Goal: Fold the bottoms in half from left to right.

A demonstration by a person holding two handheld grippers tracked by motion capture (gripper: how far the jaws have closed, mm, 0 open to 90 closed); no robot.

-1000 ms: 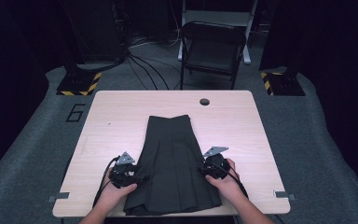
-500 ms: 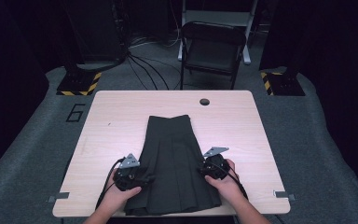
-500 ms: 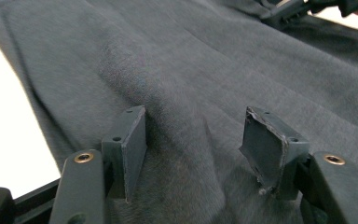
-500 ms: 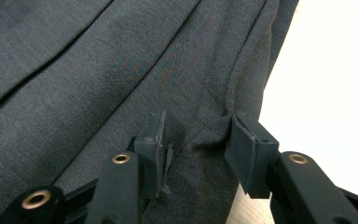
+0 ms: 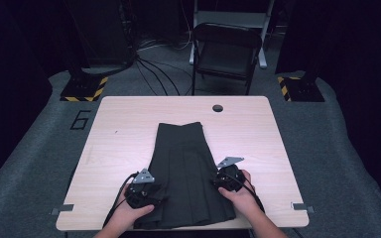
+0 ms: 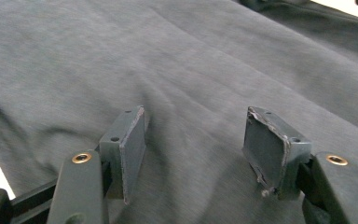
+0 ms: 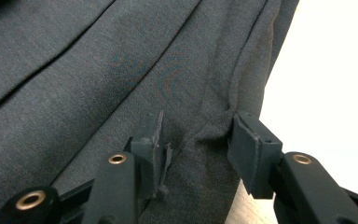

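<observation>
Dark grey pleated cloth, a skirt [image 5: 186, 173], lay flat down the middle of the pale wooden table [image 5: 119, 129], waistband far and hem at the near edge, so by my reading the spreading was mostly done and any folding was still ahead. My left gripper [image 6: 193, 149] stood with jaws apart over the near left hem, nothing pinched, while the right gripper [image 7: 198, 149] had just been opening, the skirt's right edge loose between its jaws. Bare tabletop lay open left, right and far, though the hem left little margin near me
</observation>
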